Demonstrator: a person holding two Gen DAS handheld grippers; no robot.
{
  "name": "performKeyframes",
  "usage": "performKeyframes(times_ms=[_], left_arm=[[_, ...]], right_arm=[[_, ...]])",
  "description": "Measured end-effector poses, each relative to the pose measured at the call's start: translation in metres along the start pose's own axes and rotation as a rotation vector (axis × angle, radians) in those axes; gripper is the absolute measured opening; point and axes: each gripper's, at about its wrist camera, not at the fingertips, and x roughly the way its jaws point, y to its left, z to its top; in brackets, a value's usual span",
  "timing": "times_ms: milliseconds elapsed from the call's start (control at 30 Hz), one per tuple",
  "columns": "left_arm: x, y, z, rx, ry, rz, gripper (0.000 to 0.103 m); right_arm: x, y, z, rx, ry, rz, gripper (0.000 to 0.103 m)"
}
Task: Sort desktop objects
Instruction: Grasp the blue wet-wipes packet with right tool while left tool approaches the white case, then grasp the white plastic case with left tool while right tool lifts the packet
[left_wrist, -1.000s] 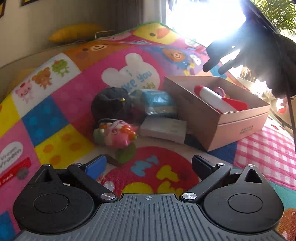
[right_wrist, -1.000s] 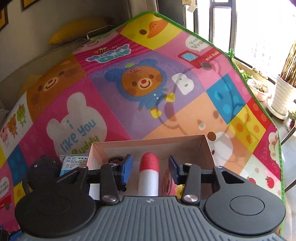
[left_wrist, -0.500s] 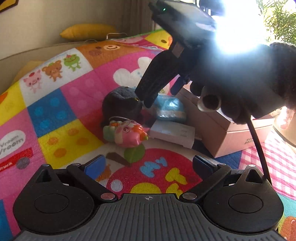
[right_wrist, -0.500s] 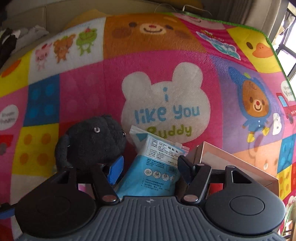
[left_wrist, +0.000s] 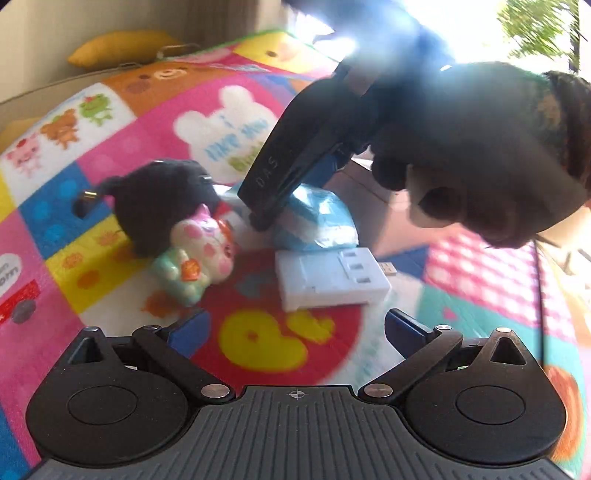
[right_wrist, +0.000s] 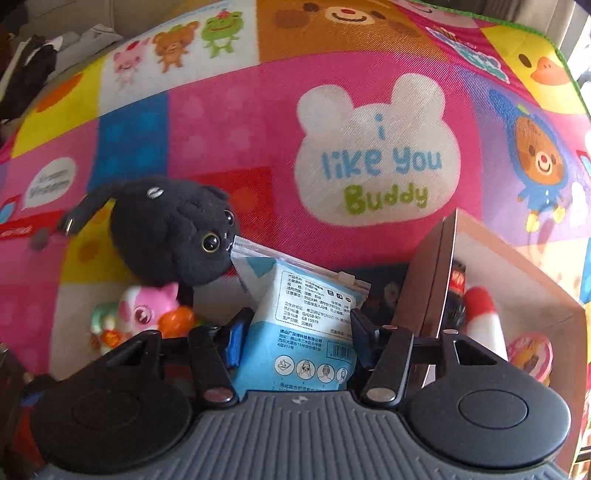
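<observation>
Right gripper (left_wrist: 266, 218) perhaps touching pouch (left_wrist: 317, 221)

You've got a colourful play mat (right_wrist: 229, 122) under everything, w/ a white bear patch (right_wrist: 376, 155) reading "i like you Buddy", plus a brown bear face (right_wrist: 343, 18) and a duck (right_wrist: 543, 70) near the far edge. Yellow cushion (left_wrist: 122, 46) sits beyond the mat. Green plant (left_wrist: 535, 26) top right, blurred.

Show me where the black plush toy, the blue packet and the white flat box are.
black plush toy (right_wrist: 173, 236), right wrist view, on its face.
blue packet (right_wrist: 299, 332), right wrist view, on its printed front.
white flat box (left_wrist: 328, 277), left wrist view, on its top face.
</observation>
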Motion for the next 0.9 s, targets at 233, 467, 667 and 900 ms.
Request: performKeyframes(times_ms=[233, 467, 667, 900], left_arm=[[-0.02, -0.036, -0.023, 0.113, 0.065, -0.136, 0.103], [-0.017, -0.074, -0.027, 0.158, 0.103, -0.15, 0.103], [-0.005, -0.103, -0.021, 0.174, 0.125, -0.156, 0.103], [0.008, -0.126, -0.018, 0.205, 0.116, -0.075, 0.103]], right_arm=[[-0.067, 0.007, -0.088, 0.058, -0.064, 0.191, 0.054], [-0.099, -0.033, -0.162, 0.155, -0.147, 0.047, 0.054], [-0.114, -0.068, -0.214, 0.194, -0.216, -0.195, 0.054], [-0.119, -0.085, -0.252, 0.302, -0.292, -0.213, 0.073]])
